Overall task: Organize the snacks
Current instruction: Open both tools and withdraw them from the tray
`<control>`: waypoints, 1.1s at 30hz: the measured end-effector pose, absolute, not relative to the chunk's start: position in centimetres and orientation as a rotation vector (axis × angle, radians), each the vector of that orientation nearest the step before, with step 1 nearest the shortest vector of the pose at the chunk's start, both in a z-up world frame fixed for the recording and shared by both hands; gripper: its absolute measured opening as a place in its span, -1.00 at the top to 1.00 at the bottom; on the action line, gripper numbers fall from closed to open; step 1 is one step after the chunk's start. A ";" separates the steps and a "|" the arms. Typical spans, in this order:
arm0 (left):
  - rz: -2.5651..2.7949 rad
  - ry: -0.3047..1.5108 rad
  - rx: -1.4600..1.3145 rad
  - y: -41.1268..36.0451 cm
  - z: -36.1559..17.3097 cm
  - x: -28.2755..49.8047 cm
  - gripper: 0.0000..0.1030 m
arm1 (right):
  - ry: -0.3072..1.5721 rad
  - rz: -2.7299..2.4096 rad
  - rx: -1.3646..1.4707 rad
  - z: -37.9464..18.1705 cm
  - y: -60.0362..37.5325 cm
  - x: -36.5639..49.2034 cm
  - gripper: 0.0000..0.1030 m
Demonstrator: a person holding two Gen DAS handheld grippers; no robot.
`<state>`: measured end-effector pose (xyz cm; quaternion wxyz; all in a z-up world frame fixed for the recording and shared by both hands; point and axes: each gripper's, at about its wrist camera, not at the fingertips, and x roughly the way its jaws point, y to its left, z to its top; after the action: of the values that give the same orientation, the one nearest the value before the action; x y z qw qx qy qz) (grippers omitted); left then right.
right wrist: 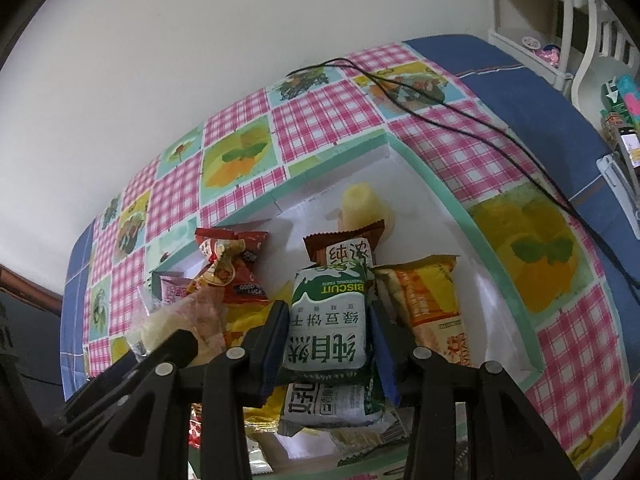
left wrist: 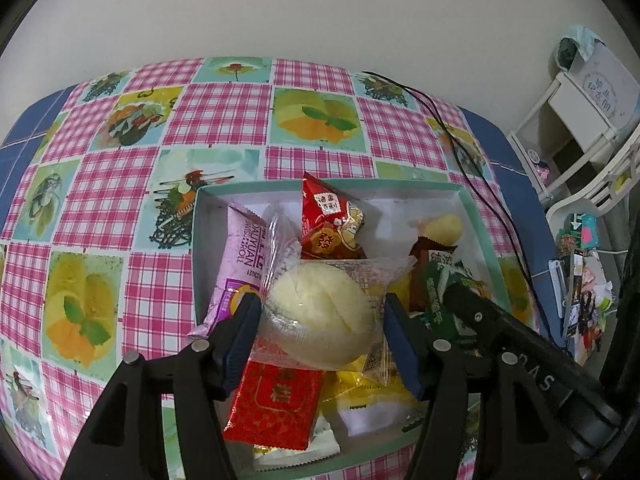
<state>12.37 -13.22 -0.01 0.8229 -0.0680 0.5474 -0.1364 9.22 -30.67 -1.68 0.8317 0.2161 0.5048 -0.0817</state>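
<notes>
Between the left gripper (left wrist: 322, 328) (over the box (left wrist: 478, 220)) sits a cake (left wrist: 320, 316).

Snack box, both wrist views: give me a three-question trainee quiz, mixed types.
1. True or false: the teal-rimmed white cardboard box sits on a checked tablecloth.
2. What lies between the left gripper fingers? A) round pale-yellow cake in clear wrap B) red foil packet
3. What colour is the biscuit packet between the right gripper fingers?

Key: 1 true; 2 A; 3 green and white.
</notes>
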 end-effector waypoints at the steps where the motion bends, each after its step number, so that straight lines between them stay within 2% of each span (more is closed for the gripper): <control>1: -0.297 1.168 -0.151 -13.2 0.0 12.3 -0.23 | 1.066 -0.174 0.455 -1.5 -30.7 9.2 0.14; 19: -0.227 1.133 -0.112 -11.6 2.7 11.5 -0.25 | 1.018 -0.180 0.423 1.6 -30.1 7.9 0.14; 24: -0.173 1.128 -0.090 -10.4 2.4 11.9 -0.39 | 1.040 -0.179 0.396 1.4 -29.4 8.0 0.13; 28: -0.139 1.132 -0.083 -9.5 2.0 12.2 -0.41 | 1.059 -0.192 0.361 1.1 -28.9 8.1 -0.21; 30: -0.125 1.133 -0.075 -9.2 1.8 12.3 -0.54 | 1.070 -0.197 0.347 0.9 -28.7 8.2 -0.32; 31: -0.116 1.129 -0.070 -9.0 1.7 12.4 -0.72 | 1.078 -0.200 0.340 0.7 -28.6 8.3 -0.39; 32: -0.106 1.125 -0.068 -8.9 1.6 12.4 -0.81 | 1.082 -0.201 0.334 0.6 -28.5 8.3 -0.44; 33: -0.095 1.121 -0.063 -8.7 1.5 12.4 -0.82 | 1.087 -0.205 0.326 0.5 -28.4 8.3 -0.47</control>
<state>12.44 -8.73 1.54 0.8456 -0.0300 0.5311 -0.0449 8.31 -28.38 0.49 0.8384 0.1541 0.5138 -0.0968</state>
